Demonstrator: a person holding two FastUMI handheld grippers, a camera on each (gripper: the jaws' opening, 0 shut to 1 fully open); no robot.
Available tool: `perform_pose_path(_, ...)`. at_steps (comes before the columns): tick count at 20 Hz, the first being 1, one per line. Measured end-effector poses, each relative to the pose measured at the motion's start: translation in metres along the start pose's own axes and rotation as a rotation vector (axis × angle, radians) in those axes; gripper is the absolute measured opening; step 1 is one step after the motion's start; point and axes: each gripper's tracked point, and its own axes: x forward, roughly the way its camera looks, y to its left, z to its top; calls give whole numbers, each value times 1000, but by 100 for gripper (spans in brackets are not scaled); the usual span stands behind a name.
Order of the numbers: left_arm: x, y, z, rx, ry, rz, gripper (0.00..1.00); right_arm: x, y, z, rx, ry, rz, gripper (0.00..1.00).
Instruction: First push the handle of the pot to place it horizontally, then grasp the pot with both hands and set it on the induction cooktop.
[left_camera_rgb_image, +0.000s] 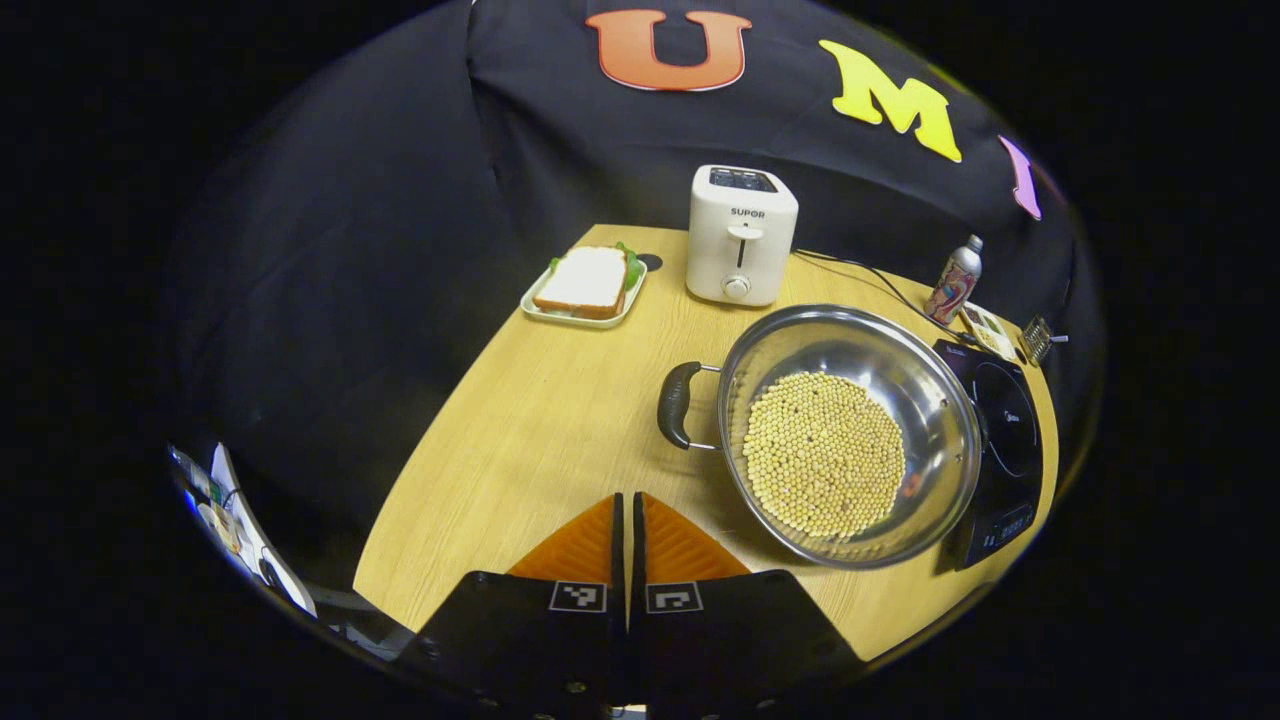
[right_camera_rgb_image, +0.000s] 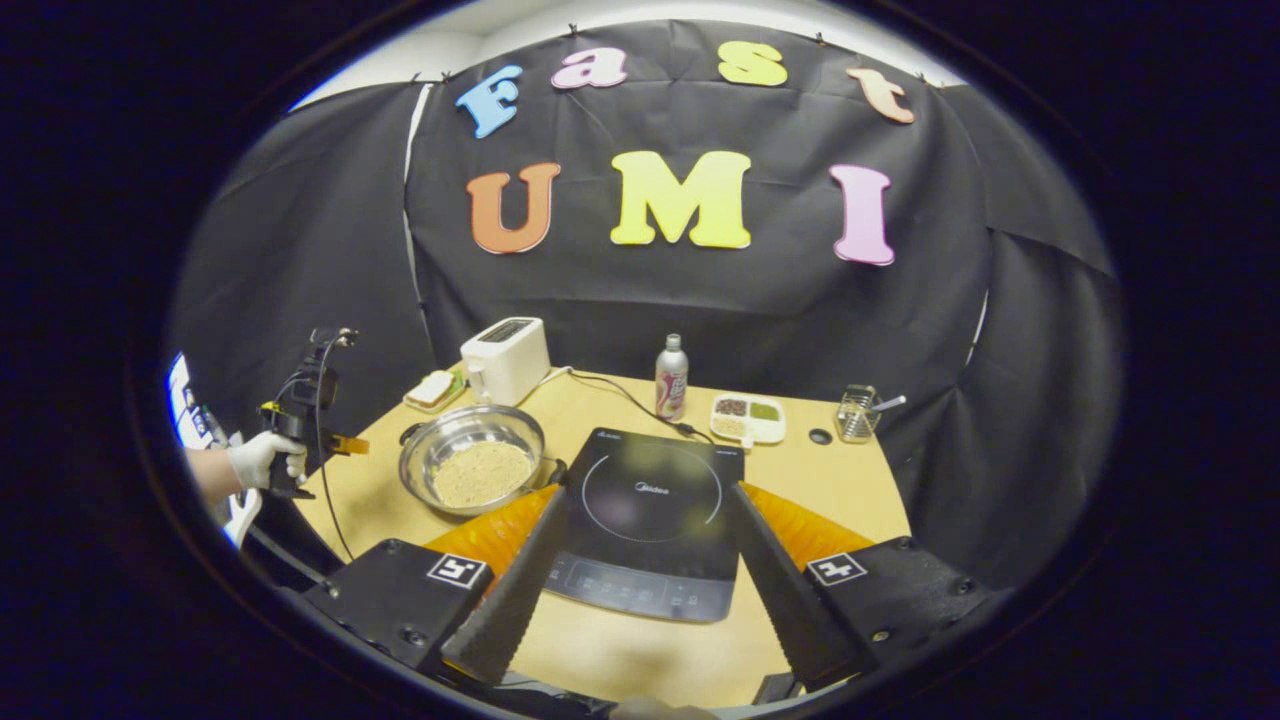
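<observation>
**Both grippers hanging back, pot sits beside the cooktop**

My left gripper (left_camera_rgb_image: 628, 515) has its fingers pressed flat together with nothing between them, hovering over bare table (left_camera_rgb_image: 520, 430) at the near edge. My right gripper (right_camera_rgb_image: 645, 560) is spread wide and holds nothing; in the right gripper view its fingers frame the induction cooktop (right_camera_rgb_image: 650, 520).

The pot (left_camera_rgb_image: 848, 432) is full of beans (left_camera_rgb_image: 822, 465) and stands on the wood right up against the cooktop's left side. Its black handle (left_camera_rgb_image: 676, 403) sticks out on the side facing away from the cooktop, toward open table, with plenty of free wood between it and my left gripper's tips.

Behind the pot are a toaster (left_camera_rgb_image: 741, 234) and a sandwich tray (left_camera_rgb_image: 585, 288), both well apart from it. A can (right_camera_rgb_image: 671, 377), a snack dish (right_camera_rgb_image: 748, 418) and a small wire rack (right_camera_rgb_image: 857, 412) line the far edge.
</observation>
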Motion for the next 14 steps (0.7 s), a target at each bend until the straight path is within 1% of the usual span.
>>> perform_pose_path(1,-15,-8,0,-22,-17,-36,0,5,4,-5,12,27,25,100)
perform_pose_path(2,-30,-18,1,-36,-29,-89,0,9,9,-7,31,44,63,97)
perform_pose_path(3,-35,-24,1,-39,-45,-128,24,15,17,-5,52,48,93,97)
perform_pose_path(4,-41,-25,3,-34,-64,-143,48,23,19,-5,66,62,101,97)
perform_pose_path(5,-39,-22,2,-23,-76,-137,72,35,21,-11,77,85,106,97)
perform_pose_path(6,-32,-15,4,4,-90,-110,96,48,25,-13,99,99,105,97)
perform_pose_path(7,-27,-6,6,31,-90,-84,94,64,31,-15,126,124,109,97)
perform_pose_path(9,-11,1,18,53,-103,-62,94,97,51,-21,181,172,123,96)
perform_pose_path(10,1,-1,25,60,-106,-72,94,116,59,-21,193,183,123,96)
perform_pose_path(11,15,-4,32,69,-112,-87,94,134,67,-23,188,197,120,100)
perform_pose_path(12,27,-4,37,78,-113,-97,95,153,74,-26,182,207,119,96)
perform_pose_path(14,49,-7,49,84,-111,-117,94,186,91,-38,185,249,119,96)
